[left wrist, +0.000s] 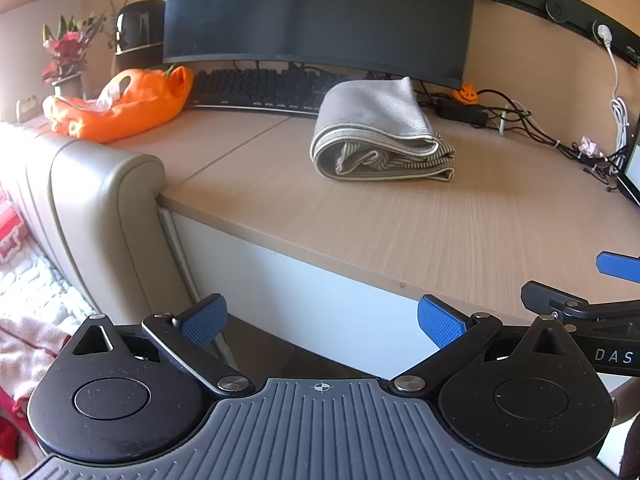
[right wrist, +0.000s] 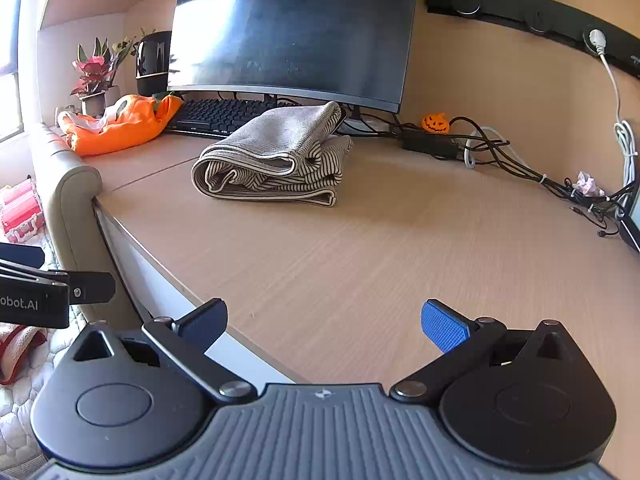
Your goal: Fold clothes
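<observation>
While both tongs hang back at the near edge with nothing in them, the scene reads as follows.

Left tongs: left tongs [left wrist: 322,320] stand wide apart and empty, poised off the near edge of the light wood-grain counter [left wrist: 460,224], over the gap beside the beige padded bed frame [left wrist: 100,200].

Right tongs: right tongs [right wrist: 324,326] are likewise spread and empty, just over the counter's near edge.

Folded garment: a grey and cream striped knit garment with pale piping [left wrist: 380,136], already doubled into a loose bundle, lies well ahead of both tongs, ahead and slightly right of the left pair, ahead and slightly left of the right pair [right wrist: 276,156].

Unfolded garment: a rumpled bright orange fabric garment [left wrist: 120,108] lies far ahead and to the left of the tongs, near the counter's left end.

Handling, striped bundle: probably soft, light and limp; layers likely to slide apart if lifted by one edge.

Handling, orange piece: seemingly thin and floppy, with no stiffness to hold a shape.

Where to take hold: likely two separated points along a hem or at shoulder corners, one per tongs, so it hangs flat.

Nearby clutter: black keyboard [left wrist: 260,88] and dark monitor [left wrist: 320,16] sit just behind both garments; dragging cloth could snag them.
</observation>
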Demonstrator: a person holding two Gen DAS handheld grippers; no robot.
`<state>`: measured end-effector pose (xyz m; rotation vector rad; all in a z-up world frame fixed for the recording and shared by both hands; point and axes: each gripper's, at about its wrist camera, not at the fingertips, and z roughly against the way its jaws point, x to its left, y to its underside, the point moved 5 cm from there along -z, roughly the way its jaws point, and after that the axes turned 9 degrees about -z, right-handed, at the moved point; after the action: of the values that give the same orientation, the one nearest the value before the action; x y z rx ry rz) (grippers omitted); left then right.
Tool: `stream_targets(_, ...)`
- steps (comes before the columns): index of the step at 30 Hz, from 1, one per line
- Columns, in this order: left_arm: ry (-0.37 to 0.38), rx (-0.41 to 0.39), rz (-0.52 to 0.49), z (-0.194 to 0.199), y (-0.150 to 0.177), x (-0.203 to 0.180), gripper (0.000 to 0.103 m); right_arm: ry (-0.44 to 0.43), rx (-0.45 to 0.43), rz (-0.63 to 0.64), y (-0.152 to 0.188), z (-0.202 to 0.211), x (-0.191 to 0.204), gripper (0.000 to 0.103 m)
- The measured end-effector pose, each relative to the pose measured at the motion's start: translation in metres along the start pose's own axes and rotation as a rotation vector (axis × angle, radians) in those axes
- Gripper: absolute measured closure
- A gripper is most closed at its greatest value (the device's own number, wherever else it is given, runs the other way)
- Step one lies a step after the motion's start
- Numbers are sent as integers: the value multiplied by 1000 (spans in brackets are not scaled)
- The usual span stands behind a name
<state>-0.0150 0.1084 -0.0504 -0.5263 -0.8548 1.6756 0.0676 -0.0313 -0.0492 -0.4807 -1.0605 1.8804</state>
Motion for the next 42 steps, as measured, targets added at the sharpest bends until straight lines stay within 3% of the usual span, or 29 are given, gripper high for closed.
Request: stream_targets(42,8,38,-2,-11,-1,-8,0,-3,17,-17,-1,-13,-7,0)
